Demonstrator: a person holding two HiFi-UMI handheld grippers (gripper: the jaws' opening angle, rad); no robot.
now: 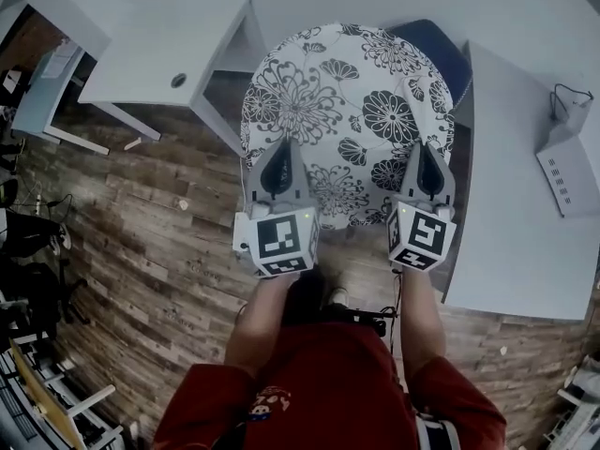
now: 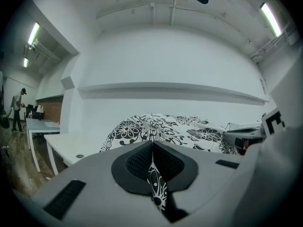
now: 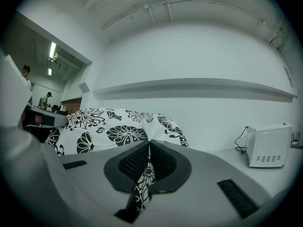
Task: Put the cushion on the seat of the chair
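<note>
One white desk (image 1: 159, 36) fills the upper left of the head view, with a wooden floor (image 1: 141, 232) running below it. Right of that, at centre frame, the left gripper (image 1: 278, 148) has its jaws clamped tight on the near edge of the cushion (image 1: 347, 101). In the left gripper view a pinch of the black-and-white flowered cloth (image 2: 156, 186) is squeezed between the closed pads of that gripper (image 2: 152, 150).

The cushion spreads wide and round across the upper middle of the head view, between the two desks. Its lower right edge is held by the right gripper (image 1: 427, 153), also closed on the fabric. The right gripper view shows a fold of the print (image 3: 142, 181) caught in that gripper (image 3: 149, 150).

Past the cushion's upper right rim a bit of the blue chair (image 1: 439, 52) shows. I cannot tell whether the cushion rests on it. Further right is a second white desk (image 1: 511, 223), with a small white box (image 1: 567, 172) near its far edge.
</note>
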